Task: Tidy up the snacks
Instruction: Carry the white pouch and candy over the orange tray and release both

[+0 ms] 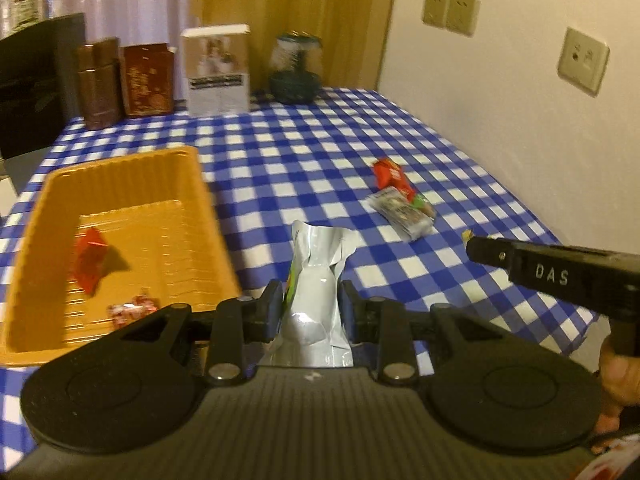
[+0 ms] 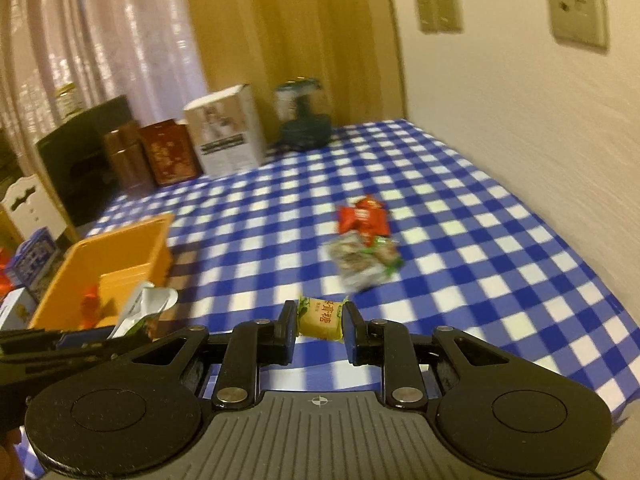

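My left gripper (image 1: 311,305) is shut on a silver snack pouch (image 1: 316,280) that stands up between its pads, above the table just right of the orange tray (image 1: 120,168). That tray holds a red wrapped snack (image 1: 91,258) and a small red-and-white candy (image 1: 130,310). My right gripper (image 2: 320,322) is shut on a small yellow wrapped candy (image 2: 321,319), held above the checked cloth. A red packet (image 2: 363,218) and a clear packet of mixed snacks (image 2: 362,262) lie together on the cloth ahead. The right gripper's finger (image 1: 520,258) shows at the right of the left wrist view.
A blue-and-white checked tablecloth (image 1: 320,148) covers the table. At the far edge stand brown tins (image 1: 100,84), a red box (image 1: 146,80), a white carton (image 1: 218,70) and a dark glass jar (image 1: 296,68). A wall (image 1: 520,120) runs along the right side. A dark chair (image 1: 36,80) stands at left.
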Tool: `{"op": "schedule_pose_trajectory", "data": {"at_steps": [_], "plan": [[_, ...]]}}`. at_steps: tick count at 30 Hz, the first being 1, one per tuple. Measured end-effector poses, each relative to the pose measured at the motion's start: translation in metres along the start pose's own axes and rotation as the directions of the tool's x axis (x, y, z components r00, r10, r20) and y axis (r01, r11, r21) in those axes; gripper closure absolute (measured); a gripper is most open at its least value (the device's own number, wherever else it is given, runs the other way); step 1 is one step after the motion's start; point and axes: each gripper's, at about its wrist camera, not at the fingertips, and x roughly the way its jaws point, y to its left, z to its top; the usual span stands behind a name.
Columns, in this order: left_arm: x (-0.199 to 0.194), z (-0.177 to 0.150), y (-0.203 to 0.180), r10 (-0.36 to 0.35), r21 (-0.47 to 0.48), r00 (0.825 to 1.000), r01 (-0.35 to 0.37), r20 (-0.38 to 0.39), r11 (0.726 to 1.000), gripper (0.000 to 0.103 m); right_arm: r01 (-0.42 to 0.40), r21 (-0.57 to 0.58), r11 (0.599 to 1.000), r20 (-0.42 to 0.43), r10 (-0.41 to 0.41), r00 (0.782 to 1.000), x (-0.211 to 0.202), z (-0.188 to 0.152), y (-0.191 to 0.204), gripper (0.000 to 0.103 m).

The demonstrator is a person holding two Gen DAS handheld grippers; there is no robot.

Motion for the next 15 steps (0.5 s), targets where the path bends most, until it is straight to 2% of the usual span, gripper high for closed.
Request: {"op": "schedule_pose_trajectory", "data": {"at_steps": [15], "plan": [[-0.052,0.000,0.065,0.118,-0.117,0.992,-0.113,0.042,0.987,0.075,-0.145,-0.123,0.982,-0.002,0.146,0.989,-0.008,0.003,0.093,0.079]]}}
